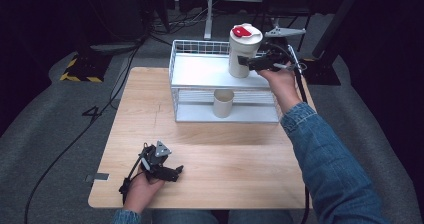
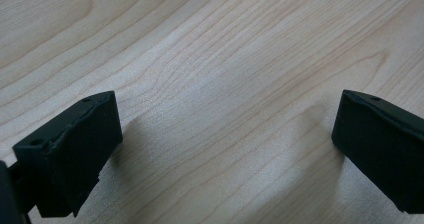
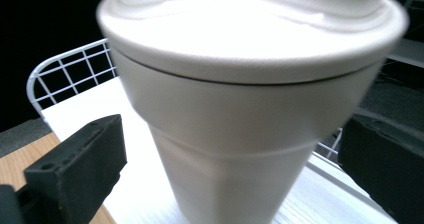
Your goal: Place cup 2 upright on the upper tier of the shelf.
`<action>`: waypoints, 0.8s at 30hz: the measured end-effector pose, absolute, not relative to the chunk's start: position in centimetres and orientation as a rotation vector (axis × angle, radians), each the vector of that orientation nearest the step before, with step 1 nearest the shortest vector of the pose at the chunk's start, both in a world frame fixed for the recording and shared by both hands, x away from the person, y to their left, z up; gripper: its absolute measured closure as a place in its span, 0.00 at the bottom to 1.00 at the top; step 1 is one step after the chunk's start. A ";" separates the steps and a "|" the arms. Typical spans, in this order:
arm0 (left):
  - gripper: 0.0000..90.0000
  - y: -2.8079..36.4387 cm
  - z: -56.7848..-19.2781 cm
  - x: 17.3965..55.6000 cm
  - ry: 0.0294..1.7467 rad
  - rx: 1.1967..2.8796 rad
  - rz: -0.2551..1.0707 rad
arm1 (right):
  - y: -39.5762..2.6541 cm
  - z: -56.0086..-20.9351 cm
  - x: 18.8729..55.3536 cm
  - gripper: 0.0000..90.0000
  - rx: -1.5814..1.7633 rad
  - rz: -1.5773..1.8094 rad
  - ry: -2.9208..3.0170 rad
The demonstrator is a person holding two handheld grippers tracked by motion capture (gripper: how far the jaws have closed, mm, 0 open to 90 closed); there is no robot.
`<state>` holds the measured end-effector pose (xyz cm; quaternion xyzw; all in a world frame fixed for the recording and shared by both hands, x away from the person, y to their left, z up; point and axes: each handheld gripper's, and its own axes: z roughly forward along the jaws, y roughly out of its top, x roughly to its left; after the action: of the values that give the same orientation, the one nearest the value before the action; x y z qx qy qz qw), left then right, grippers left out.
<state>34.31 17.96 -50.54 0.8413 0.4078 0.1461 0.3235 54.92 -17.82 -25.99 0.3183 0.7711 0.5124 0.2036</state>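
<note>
A white lidded cup (image 1: 243, 51) with a red tab on its lid stands at the right of the top shelf of a white wire rack (image 1: 200, 70). My right gripper (image 1: 248, 62) is at its lower side, open. In the right gripper view the cup (image 3: 240, 134) sits blurred between the two jaws, with a small gap on each side of my right gripper (image 3: 232, 149). A beige open cup (image 1: 223, 103) stands on the rack's lower shelf. My left gripper (image 1: 174, 172) rests open on the wooden table (image 1: 235, 154) near its front left, and in its own view the left gripper (image 2: 227, 129) has nothing between its jaws.
The rack stands at the back of the table, and its top shelf is bare to the left of the lidded cup. Cables trail over the grey floor on the left. A black-and-yellow striped base (image 1: 80, 70) and dark stands sit behind the table.
</note>
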 end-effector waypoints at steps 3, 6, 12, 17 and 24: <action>0.00 18.0 -50.5 34.3 1.070 2.208 0.383 | -18.5 -25.5 54.2 0.00 0.883 1.444 2.142; 0.00 18.0 -50.5 34.3 1.070 2.208 0.383 | -19.2 -25.1 53.5 0.00 0.889 1.464 2.134; 0.00 17.9 -50.5 34.3 1.072 2.206 0.383 | -20.4 -24.6 51.9 0.00 0.870 1.467 2.149; 0.00 18.0 -50.5 34.3 1.070 2.211 0.384 | -21.2 -24.4 50.5 0.00 0.847 1.464 2.161; 0.00 18.0 -50.5 34.3 1.068 2.212 0.383 | -22.6 -24.5 48.6 0.00 0.824 1.470 2.176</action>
<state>34.30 17.98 -50.51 0.8424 0.4069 0.1457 0.3218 48.63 -22.63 -24.48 0.2938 0.7757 0.5241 0.1932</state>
